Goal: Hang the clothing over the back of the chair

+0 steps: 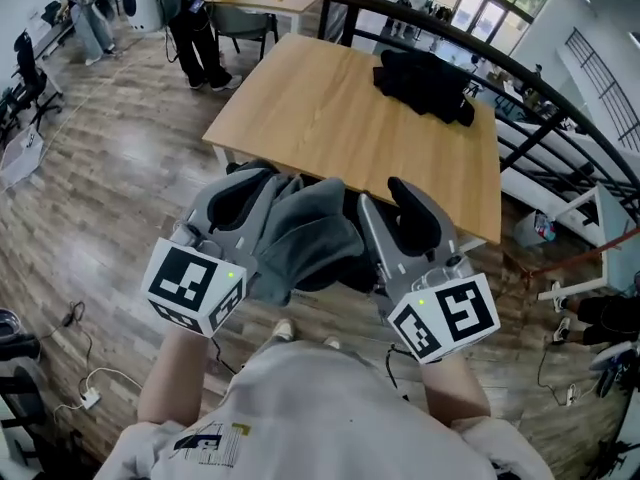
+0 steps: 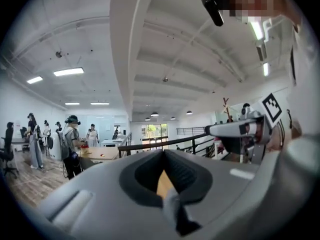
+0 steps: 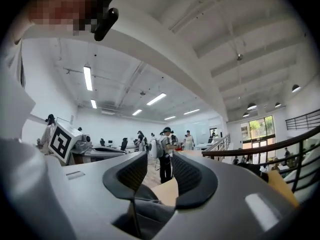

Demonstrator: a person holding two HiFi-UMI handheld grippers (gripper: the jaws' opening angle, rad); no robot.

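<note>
- You hold the grey garment (image 1: 305, 238) bunched up in front of your chest, slung between the two tools and clear of the wooden table (image 1: 340, 118) beyond it; the cloth sags in a thick fold between your hands
- Your left gripper (image 1: 250, 190) is pinching one side of the grey garment; in the left gripper view its dark pads curve in on each other and a strip of the cloth (image 2: 172, 204) is caught low between them, with a sliver of the tabletop showing through the gap above
- Your right gripper (image 1: 385, 200) has the other side; in the right gripper view its jaws stand partly apart at the tips, and the grey cloth (image 3: 150, 211) is gripped down at their base
- Both tools point roughly level, side by side, with their marker cubes turned up towards you
- A heap of black clothing (image 1: 425, 83) lies on the far right part of the table, well apart from the garment you carry
- People stand on the wood floor (image 1: 110, 198) at the far left, beyond the table
</note>
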